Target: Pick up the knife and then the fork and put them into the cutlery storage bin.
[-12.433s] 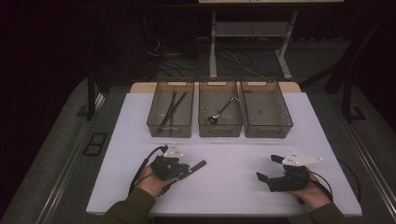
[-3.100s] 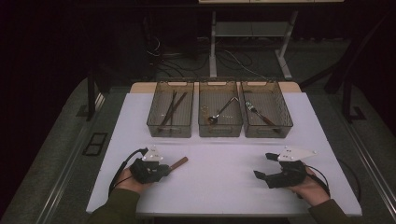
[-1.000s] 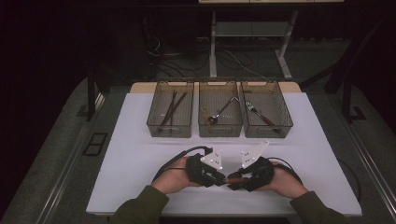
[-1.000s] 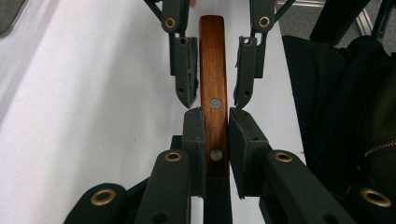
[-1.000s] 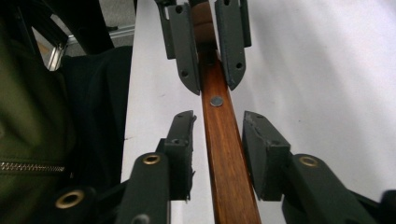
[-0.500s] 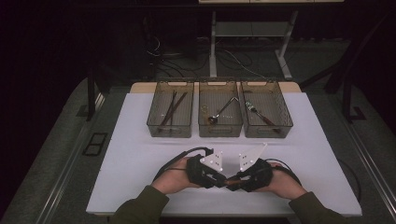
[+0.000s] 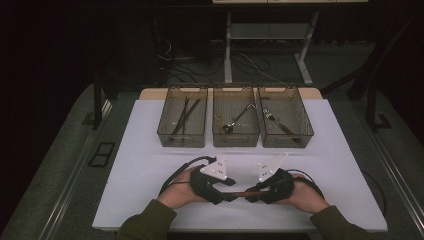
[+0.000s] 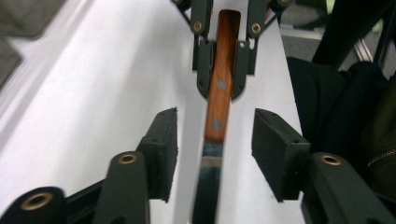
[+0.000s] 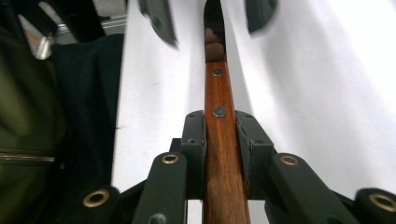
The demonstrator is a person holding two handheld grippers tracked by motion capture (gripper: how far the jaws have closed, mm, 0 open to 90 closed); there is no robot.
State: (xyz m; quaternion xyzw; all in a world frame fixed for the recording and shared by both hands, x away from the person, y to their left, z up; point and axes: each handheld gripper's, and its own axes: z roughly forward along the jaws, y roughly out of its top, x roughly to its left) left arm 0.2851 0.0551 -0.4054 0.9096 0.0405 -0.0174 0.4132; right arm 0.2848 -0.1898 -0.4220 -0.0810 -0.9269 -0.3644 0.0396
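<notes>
A knife [image 7: 242, 192] with a riveted wooden handle [image 8: 219, 79] and a dark blade [image 8: 205, 186] hangs level just above the white table, between my two grippers at the front centre. My right gripper [image 7: 255, 195] is shut on the handle [image 9: 219, 135]. My left gripper [image 7: 223, 194] faces it, open, its pads [image 8: 164, 144] well apart on either side of the knife where handle meets blade. In the right gripper view the left gripper's fingers [image 9: 159, 18] are blurred at the top.
Three brown wire bins stand in a row at the back: the left bin [image 7: 165, 134] holds long thin sticks, the middle bin [image 7: 236, 137] a spoon, the right bin [image 7: 306, 130] a fork. The person's dark sleeve [image 8: 336, 121] lies near the table's front edge.
Both grippers came from the table's sides to the front centre. The knife that the left gripper carried is now clamped by the right, and the left's jaws stand apart.
</notes>
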